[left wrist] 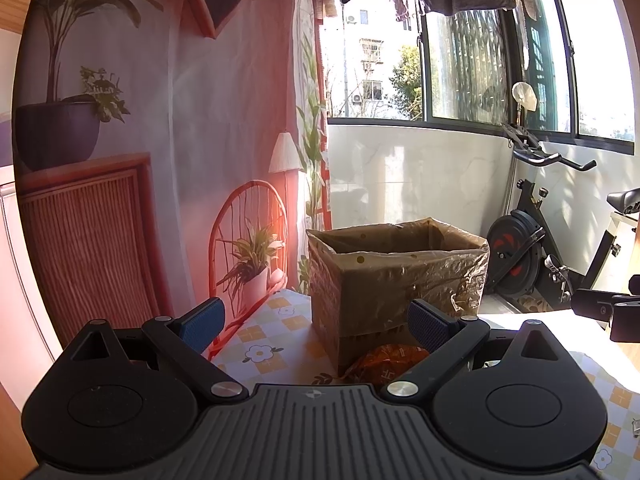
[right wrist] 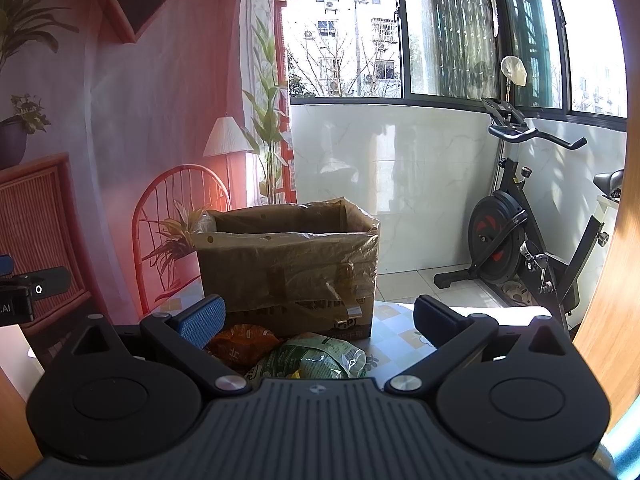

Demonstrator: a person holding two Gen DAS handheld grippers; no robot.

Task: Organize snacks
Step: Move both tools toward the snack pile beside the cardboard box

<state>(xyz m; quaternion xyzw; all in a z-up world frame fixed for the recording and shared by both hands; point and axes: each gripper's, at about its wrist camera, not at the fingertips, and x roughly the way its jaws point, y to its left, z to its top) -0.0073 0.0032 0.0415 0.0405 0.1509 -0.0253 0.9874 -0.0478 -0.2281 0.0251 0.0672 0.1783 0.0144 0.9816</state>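
An open cardboard box (left wrist: 396,280) lined with clear plastic stands on the table; it also shows in the right wrist view (right wrist: 288,268). An orange snack bag (left wrist: 384,362) lies in front of the box, low between my left fingers. My left gripper (left wrist: 316,322) is open and empty above it. In the right wrist view the orange bag (right wrist: 240,344) lies beside a green snack bag (right wrist: 312,360). My right gripper (right wrist: 320,320) is open and empty, just above and behind both bags.
The table has a checked floral cloth (left wrist: 272,344). A printed backdrop (left wrist: 120,160) hangs at left. An exercise bike (right wrist: 532,240) stands at right below the windows. The right gripper (left wrist: 608,312) shows at the left view's right edge.
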